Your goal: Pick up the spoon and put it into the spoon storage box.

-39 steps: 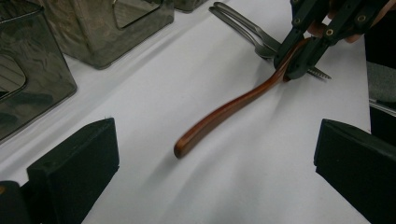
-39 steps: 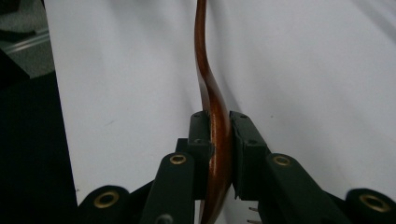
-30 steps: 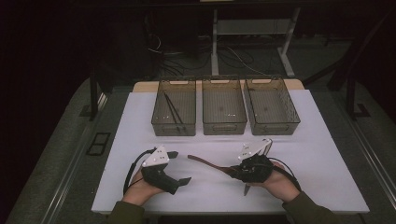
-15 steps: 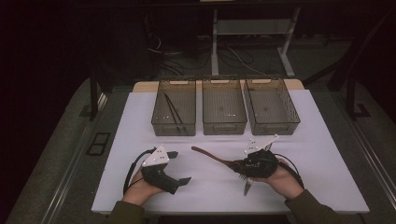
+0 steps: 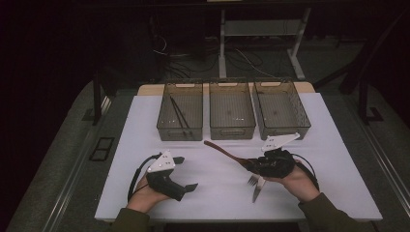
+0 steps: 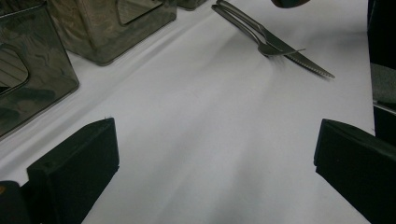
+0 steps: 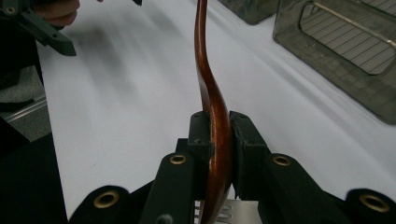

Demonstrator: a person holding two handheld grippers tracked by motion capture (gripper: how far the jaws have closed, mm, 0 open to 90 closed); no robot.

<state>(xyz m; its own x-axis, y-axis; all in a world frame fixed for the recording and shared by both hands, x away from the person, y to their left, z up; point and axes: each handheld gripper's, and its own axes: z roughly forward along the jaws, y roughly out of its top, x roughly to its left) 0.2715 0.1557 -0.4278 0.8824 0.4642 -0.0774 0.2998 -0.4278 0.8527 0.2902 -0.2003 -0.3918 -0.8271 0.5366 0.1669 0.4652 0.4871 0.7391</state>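
Fingers (image 7: 245, 140) of your R gripper (image 7: 218, 135) are clamped on the brown wooden spoon (image 7: 211, 93), pads pressing both sides of its handle. High view: the spoon (image 5: 226, 152) sticks out up-left from your R gripper (image 5: 254, 166), above the white mat (image 5: 217, 193), w/ its far end near the middle bin (image 5: 231, 130). Fork (image 5: 252, 180) & knife (image 5: 257, 189) lie on the mat just below that gripper, side by side & touching. Your L gripper (image 5: 186, 172) rests low on the mat, jaws wide apart w/ nothing between. Left bin (image 5: 180, 133) holds thin dark sticks (image 5: 178, 112); right bin (image 5: 283, 128) sits beside the middle one.
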